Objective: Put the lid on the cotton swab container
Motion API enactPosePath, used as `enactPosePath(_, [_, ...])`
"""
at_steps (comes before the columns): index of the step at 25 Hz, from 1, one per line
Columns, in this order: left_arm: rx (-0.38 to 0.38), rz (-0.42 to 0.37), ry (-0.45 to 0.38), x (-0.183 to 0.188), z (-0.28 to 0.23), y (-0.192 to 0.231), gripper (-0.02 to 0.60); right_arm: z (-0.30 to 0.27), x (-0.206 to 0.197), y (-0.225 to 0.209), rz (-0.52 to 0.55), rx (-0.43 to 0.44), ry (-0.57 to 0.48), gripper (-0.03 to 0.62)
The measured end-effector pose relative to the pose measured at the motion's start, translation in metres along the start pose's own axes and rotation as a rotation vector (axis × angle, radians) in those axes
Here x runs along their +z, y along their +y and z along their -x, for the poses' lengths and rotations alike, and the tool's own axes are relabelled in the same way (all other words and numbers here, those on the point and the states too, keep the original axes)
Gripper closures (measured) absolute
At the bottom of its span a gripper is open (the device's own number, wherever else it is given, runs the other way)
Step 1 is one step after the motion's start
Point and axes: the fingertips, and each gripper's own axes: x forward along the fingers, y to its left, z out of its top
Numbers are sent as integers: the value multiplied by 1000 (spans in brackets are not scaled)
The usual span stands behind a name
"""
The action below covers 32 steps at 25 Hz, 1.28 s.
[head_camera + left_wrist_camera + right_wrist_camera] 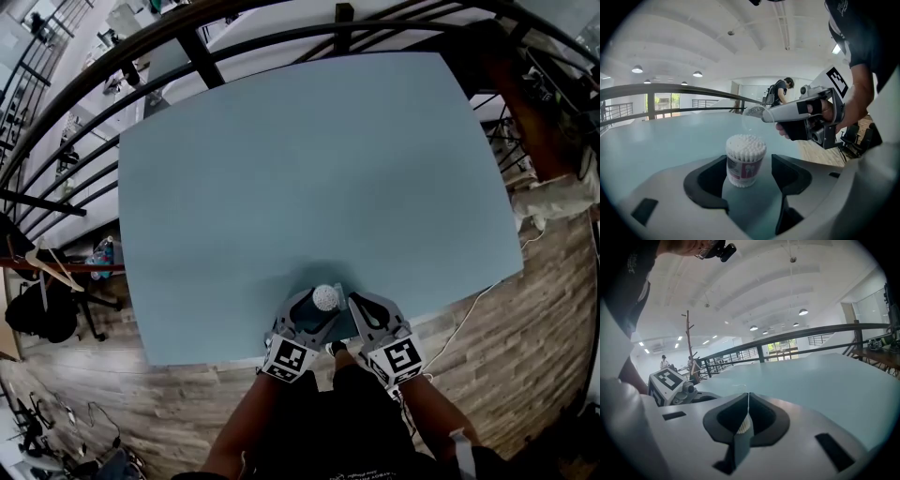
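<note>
Clear lid (754, 117) is pinched by the right gripper's (748, 404) closed fingers — not yet seated; cotton swab container (745, 159) is flanked by the left gripper's (750, 168) open fingers.

One blue-grey table (309, 169); one cotton swab container (745, 160); one clear lid (752, 119); two handheld grippers (left gripper (317, 309), right gripper (354, 302)).

Left tool (317, 306) and right tool (353, 302) are light grey shells with black inner pads; each bears a white cube of black square markers; the person wears a black short-sleeved shirt (361, 422).
</note>
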Motion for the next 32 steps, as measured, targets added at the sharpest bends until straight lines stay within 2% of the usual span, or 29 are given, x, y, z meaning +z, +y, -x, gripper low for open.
enactPosePath(21, [46,-11,27,4,-6,7,322,-2,5,1,-36,15,-14,574])
enactPosePath(26, [34,-12,32,6,-9,5,322,-1,7,2,-29,14,-12,574])
enactPosePath(32, [38,-12,35,5,-7,3,324,-6,4,15,-12,48,-2,574])
